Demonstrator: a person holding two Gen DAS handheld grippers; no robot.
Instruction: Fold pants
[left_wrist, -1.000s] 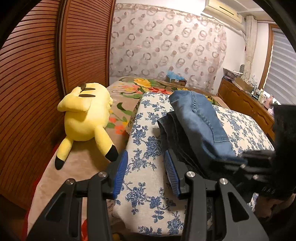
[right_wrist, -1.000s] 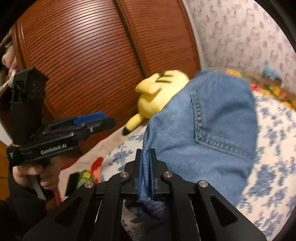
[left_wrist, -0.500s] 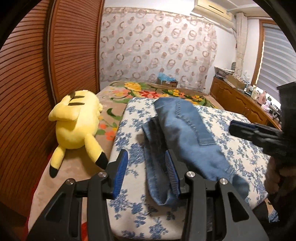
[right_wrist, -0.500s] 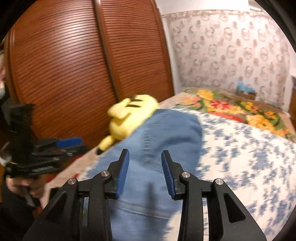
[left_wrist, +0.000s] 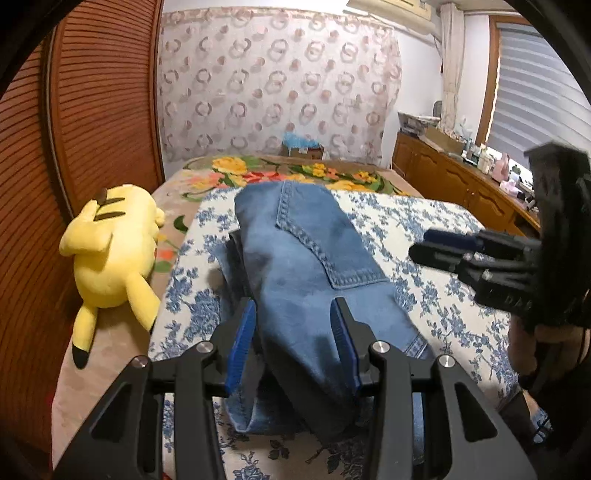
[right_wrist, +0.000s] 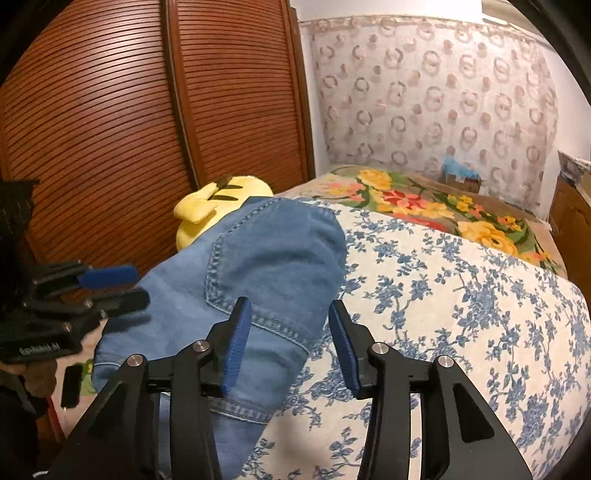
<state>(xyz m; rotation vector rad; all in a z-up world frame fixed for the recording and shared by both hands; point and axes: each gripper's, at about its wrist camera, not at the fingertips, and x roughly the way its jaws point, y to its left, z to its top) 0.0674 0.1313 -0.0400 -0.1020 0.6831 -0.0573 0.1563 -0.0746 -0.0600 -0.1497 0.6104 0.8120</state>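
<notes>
Folded blue jeans (left_wrist: 314, 266) lie in a long bundle on the blue-flowered white cover, back pocket up; they also show in the right wrist view (right_wrist: 258, 273). My left gripper (left_wrist: 293, 343) is open, its blue-padded fingers straddling the near end of the bundle without clamping it. My right gripper (right_wrist: 288, 339) is open and empty, above the jeans' near right edge. Each gripper shows in the other's view: the right at the right side (left_wrist: 476, 247), the left at the left side (right_wrist: 92, 291).
A yellow plush toy (left_wrist: 110, 251) lies left of the jeans by the slatted wooden wardrobe doors (right_wrist: 129, 110). A floral blanket (left_wrist: 280, 173) covers the bed's far end. A wooden dresser (left_wrist: 461, 181) with clutter stands on the right.
My right gripper let go of the jeans, opened and drew back. The jeans dropped flat onto the cover. My left gripper shifted right so its open fingers now straddle the jeans' near end.
</notes>
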